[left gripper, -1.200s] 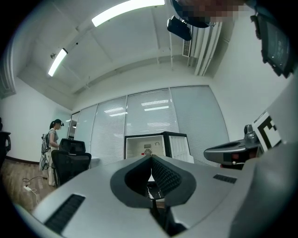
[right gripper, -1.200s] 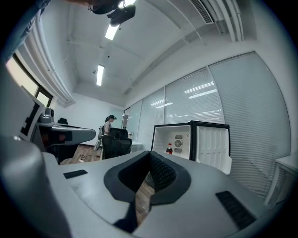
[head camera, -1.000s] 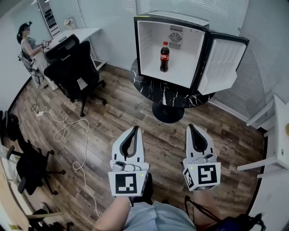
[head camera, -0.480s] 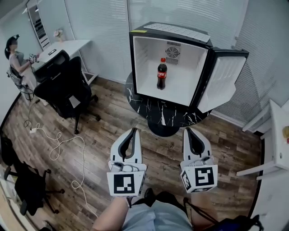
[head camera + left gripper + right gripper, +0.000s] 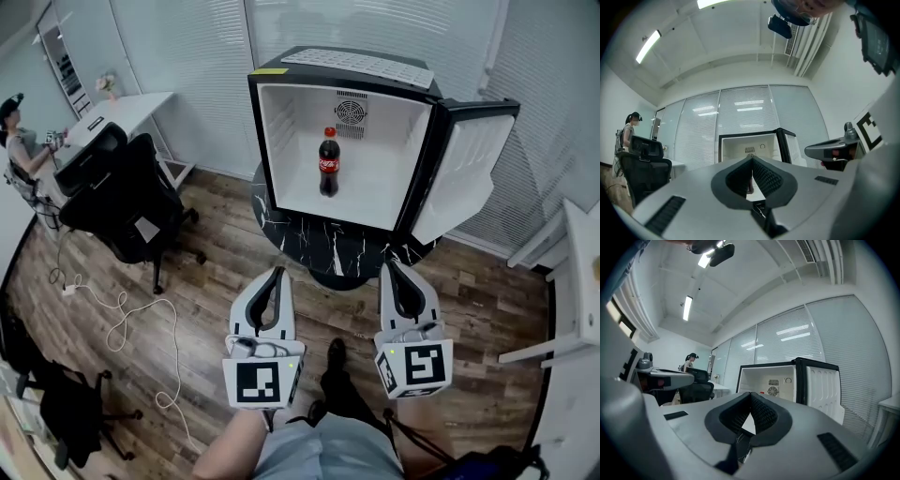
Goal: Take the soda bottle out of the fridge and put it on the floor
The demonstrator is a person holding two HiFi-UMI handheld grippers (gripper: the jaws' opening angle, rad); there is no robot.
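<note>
A cola soda bottle (image 5: 328,165) with a red cap stands upright inside the open white mini fridge (image 5: 274,141), which sits on a round black marble table (image 5: 309,246). My left gripper (image 5: 275,273) and right gripper (image 5: 392,266) are held side by side low in front of the table, well short of the fridge, both shut and empty. In the left gripper view, the left gripper (image 5: 751,158) points at the fridge (image 5: 736,149). The right gripper (image 5: 750,394) also faces the fridge (image 5: 759,379), whose door (image 5: 824,385) swings out to the right.
The fridge door (image 5: 461,169) hangs open to the right. Left of the table stands a black office chair (image 5: 117,192) by a white desk (image 5: 131,106), with a person (image 5: 21,141) seated at the far left. A white cable (image 5: 122,319) trails over the wooden floor. White furniture (image 5: 583,272) lines the right edge.
The fridge and table have come closer and now sit larger in the head view. Both grippers stay shut in the same stance. A shoe now shows between them on the floor.
</note>
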